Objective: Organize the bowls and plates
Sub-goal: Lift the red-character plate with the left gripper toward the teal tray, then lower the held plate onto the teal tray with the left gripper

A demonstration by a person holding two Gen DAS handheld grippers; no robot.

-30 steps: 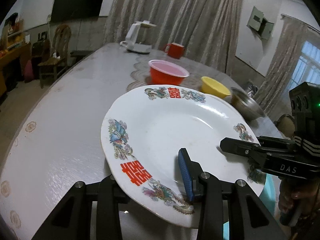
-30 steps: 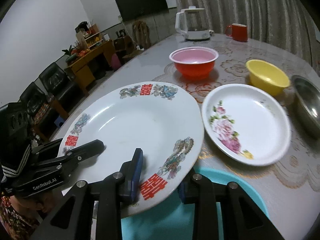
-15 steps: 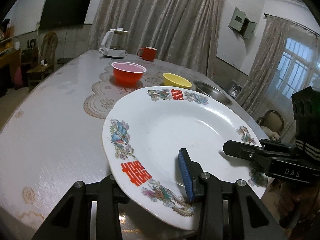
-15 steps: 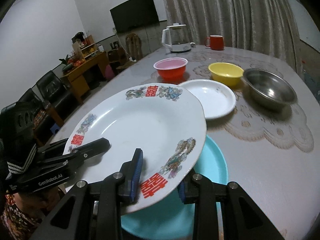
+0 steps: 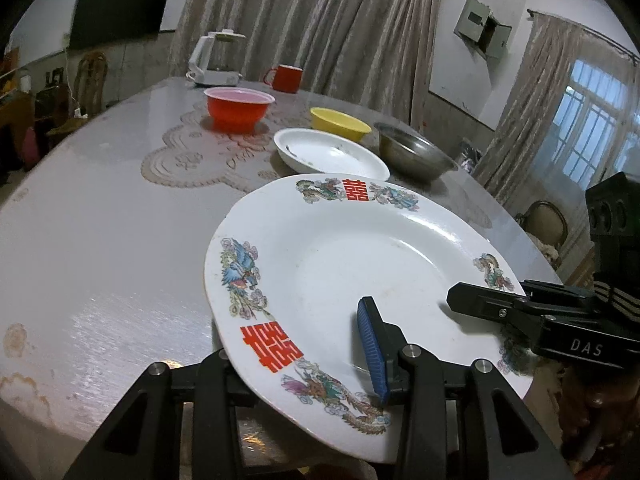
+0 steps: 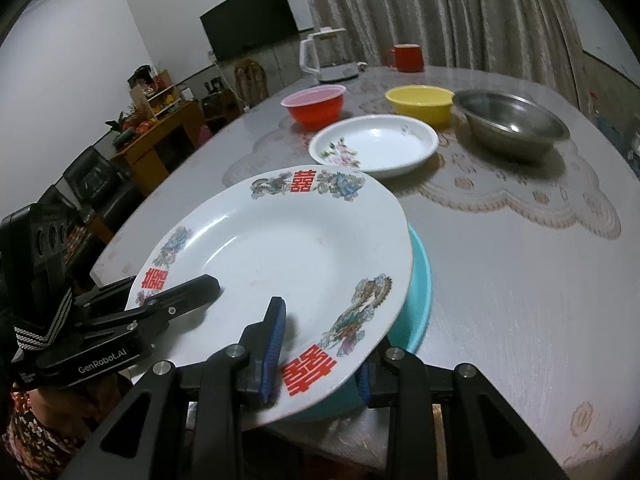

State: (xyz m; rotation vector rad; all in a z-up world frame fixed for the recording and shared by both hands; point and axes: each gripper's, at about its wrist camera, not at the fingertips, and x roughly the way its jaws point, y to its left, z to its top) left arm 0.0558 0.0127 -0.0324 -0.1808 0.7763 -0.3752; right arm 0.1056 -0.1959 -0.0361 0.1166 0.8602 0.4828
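Note:
A large white plate (image 5: 360, 264) (image 6: 280, 256) with red characters and dragon prints is held level between both grippers. My left gripper (image 5: 296, 360) is shut on its near rim, one blue pad on top and the other finger underneath. My right gripper (image 6: 318, 364) is shut on the opposite rim the same way. Each gripper shows in the other's view, the right gripper (image 5: 520, 312) and the left gripper (image 6: 180, 296). A teal plate (image 6: 420, 280) lies directly under the white one; I cannot tell whether they touch.
Farther along the table (image 6: 520, 300) stand a small flowered plate (image 6: 376, 146), a red bowl (image 6: 316, 106), a yellow bowl (image 6: 420, 102) and a steel bowl (image 6: 512, 120). A white kettle (image 6: 324, 56) and a red mug (image 6: 406, 58) sit at the far end. Sofas (image 6: 92, 184) lie left.
Both grippers have carried the large plate back toward the near table edge, away from the bowls. The small flowered plate, hidden in the left view before, now shows beyond it.

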